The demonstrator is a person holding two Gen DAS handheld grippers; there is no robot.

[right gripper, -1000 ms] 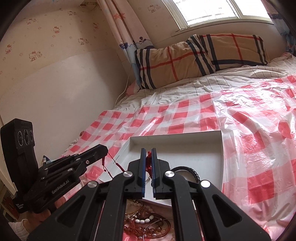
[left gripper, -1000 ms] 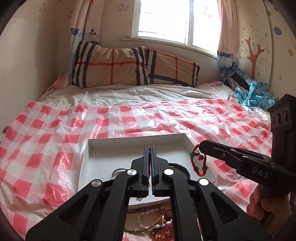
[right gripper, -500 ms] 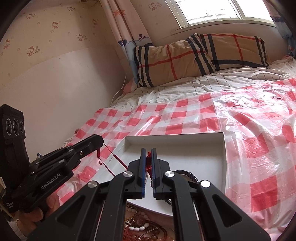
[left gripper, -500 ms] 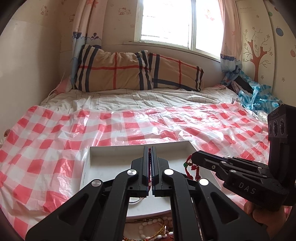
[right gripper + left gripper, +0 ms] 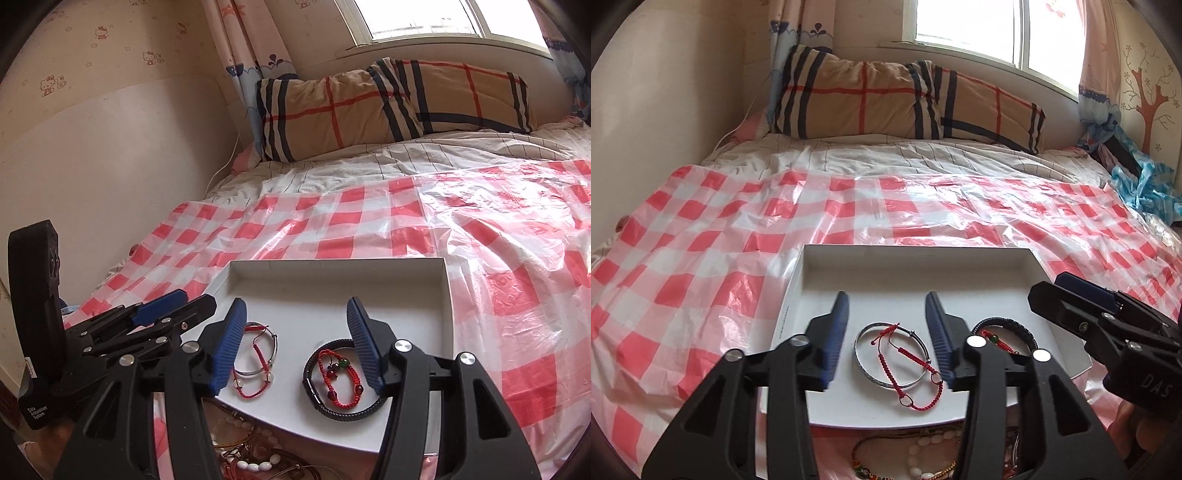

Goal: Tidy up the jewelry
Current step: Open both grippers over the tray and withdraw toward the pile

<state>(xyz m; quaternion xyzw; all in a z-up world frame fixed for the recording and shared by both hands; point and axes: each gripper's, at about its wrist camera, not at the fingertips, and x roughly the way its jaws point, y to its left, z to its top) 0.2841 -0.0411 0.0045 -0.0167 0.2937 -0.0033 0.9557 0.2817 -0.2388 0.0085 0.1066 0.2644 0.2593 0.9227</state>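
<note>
— What has changed? Both grippers, clenched on red cords a second ago, have let go

— Left gripper and right gripper gape; red cord bracelets lie in white tray

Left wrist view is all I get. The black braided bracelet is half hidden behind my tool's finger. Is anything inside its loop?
Observer: Yes. The right wrist view shows a red cord bracelet with beads lying inside the loop of the black braided bracelet, on the white tray.
Operator: Is the right tool holding anything?
Observer: No. The right tool is wide open, with nothing between its fingers.
</note>
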